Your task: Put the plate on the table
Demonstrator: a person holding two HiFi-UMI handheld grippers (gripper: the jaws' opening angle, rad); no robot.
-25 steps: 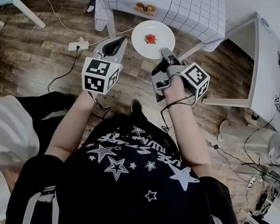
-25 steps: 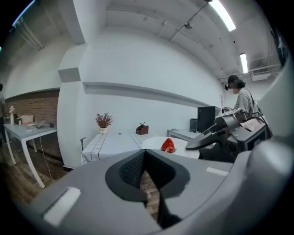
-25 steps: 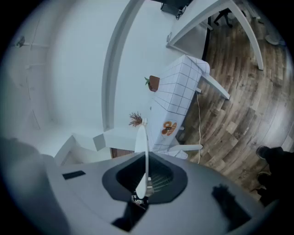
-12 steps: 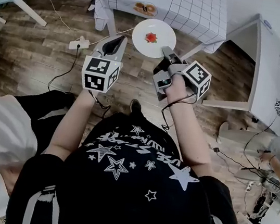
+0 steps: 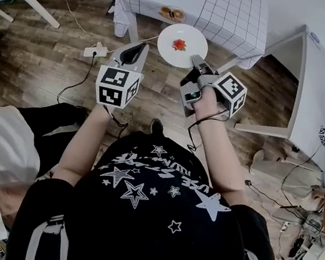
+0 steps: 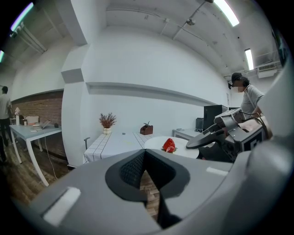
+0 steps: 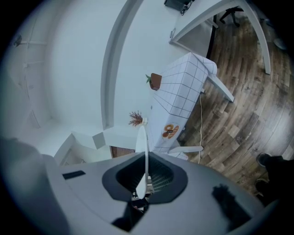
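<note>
head view: the right gripper (image 5: 195, 60) clamps the near rim of the white plate (image 5: 188, 37), held in the air at the near edge of the checked table (image 5: 229, 14) with a red bit of food (image 5: 178, 44) on it, and the left gripper (image 5: 142, 47) is just left of the plate. left gripper view: its jaws are closed on nothing, the plate off to the right. right gripper view: the jaws pinch the plate's rim, seen edge-on.
</note>
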